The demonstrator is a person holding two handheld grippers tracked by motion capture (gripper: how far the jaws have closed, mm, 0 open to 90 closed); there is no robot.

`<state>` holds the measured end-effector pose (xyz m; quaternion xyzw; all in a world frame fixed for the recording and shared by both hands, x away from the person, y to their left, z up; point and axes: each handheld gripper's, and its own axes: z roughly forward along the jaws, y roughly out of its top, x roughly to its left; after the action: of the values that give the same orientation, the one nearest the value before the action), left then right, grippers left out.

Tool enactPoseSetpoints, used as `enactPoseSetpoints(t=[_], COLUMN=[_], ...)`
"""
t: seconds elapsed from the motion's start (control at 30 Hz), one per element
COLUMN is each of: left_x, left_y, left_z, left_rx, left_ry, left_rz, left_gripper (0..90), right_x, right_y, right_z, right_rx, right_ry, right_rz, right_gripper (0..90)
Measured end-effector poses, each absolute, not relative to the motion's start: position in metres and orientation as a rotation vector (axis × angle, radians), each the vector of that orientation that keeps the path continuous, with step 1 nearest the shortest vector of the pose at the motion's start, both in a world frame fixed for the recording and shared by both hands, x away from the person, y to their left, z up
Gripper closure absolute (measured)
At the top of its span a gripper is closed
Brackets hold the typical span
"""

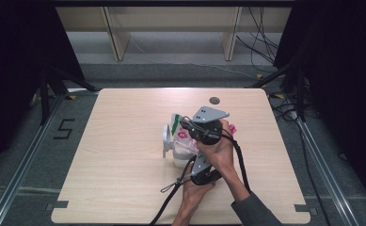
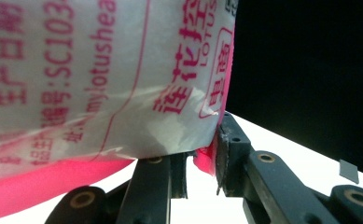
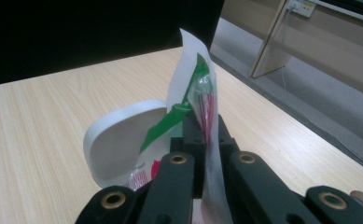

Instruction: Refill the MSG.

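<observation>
The right gripper (image 3: 206,140) is clenched on the thin top edge of the plastic bag (image 3: 195,88), the film pinched flat between its two black jaws and rising straight up out of them. The left gripper (image 2: 202,161) grips the bag's pink bottom seam at a corner, jaws closed on a fold of it. So the bag (image 1: 183,136) is stretched between the two, its long axis running from one grip to the other, roughly along the line from the person's body toward the far side of the table (image 1: 124,141). Any pull apart would probably act along that line. The high view places both hands together right of the table's centre, with a white container (image 1: 169,141) just beside the bag; the right gripper view shows that container's rounded lid (image 3: 118,135) close behind the film. The left gripper view shows the pink print on the bag up close
</observation>
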<state>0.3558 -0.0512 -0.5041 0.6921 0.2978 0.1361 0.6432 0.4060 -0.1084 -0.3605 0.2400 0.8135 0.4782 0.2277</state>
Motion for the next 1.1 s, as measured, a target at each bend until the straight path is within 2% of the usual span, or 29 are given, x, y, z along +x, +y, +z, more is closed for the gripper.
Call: enactPoseSetpoints(t=[1.1], left_x=[0.3555], left_y=[-0.0498], left_z=[-0.5046], left_rx=[1.571], left_ry=[0.684], left_rz=[0.300], left_gripper=[76.1], right_x=[0.4054], right_y=[-0.1059], right_z=[-0.3610], right_rx=[0.642], right_ry=[2.233], right_rz=[1.307], right_gripper=[90.0])
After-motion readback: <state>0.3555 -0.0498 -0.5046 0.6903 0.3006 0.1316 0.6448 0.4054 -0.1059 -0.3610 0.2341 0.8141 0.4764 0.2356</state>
